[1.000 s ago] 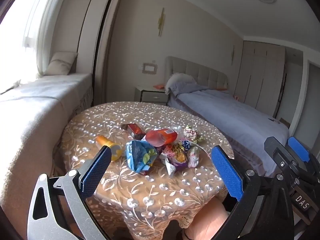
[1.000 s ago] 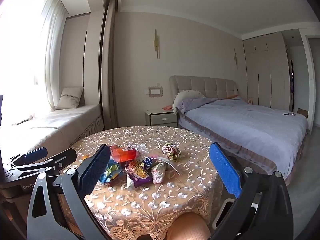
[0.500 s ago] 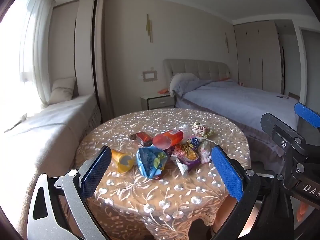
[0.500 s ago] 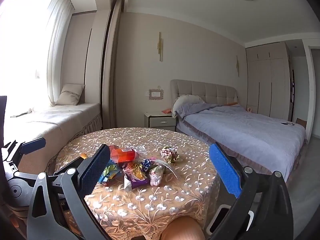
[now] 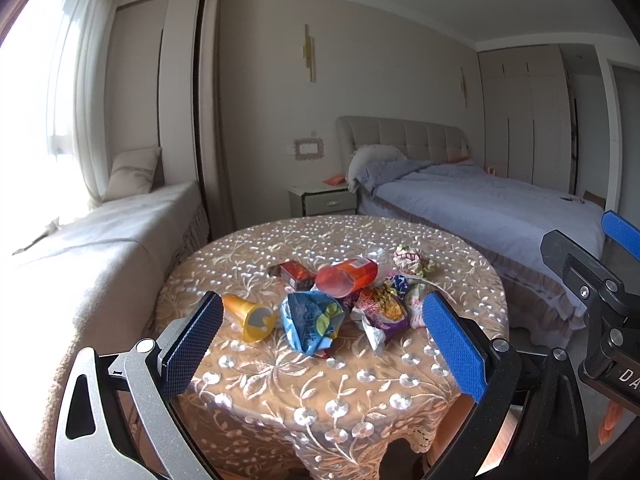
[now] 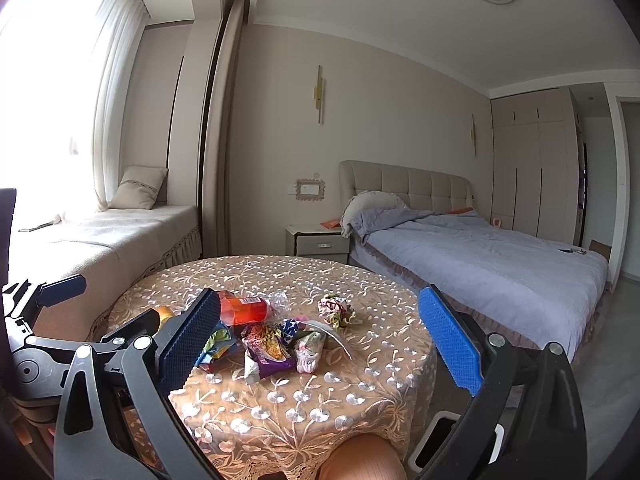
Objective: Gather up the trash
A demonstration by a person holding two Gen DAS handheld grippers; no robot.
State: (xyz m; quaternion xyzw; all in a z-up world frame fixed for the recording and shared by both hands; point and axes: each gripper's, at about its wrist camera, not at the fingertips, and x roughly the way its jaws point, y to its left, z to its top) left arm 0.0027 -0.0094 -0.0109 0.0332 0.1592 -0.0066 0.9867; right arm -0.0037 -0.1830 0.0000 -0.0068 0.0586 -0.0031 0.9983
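Both blue-padded grippers, left [image 5: 320, 340] and right [image 6: 320, 344], hang wide open and empty, now levelled at the round lace-covered table [image 5: 360, 392]. Its pile of crumpled coloured snack wrappers [image 5: 344, 304] lies untouched; collecting has yet to begin.

Both wrist views face the round table [image 5: 332, 396] [image 6: 304, 400] from nearby.

Bedroom interior, daylit. A round table [image 6: 280, 408] draped in a beige embroidered cloth stands in the foreground. Behind it, a bed [image 6: 492, 264] with a tufted beige headboard [image 6: 404, 184] and grey-lilac duvet lies along the right. A nightstand [image 6: 318, 242] stands beside the bed, against the beige wall. At left, a cushioned window seat [image 6: 120, 232] bearing a pillow [image 6: 140, 188] sits below a bright window with sheer curtains [image 6: 108, 80]. Built-in wardrobes [image 6: 532, 164] fill the far right wall. Two slim brass wall lights [image 6: 320, 94] hang above.
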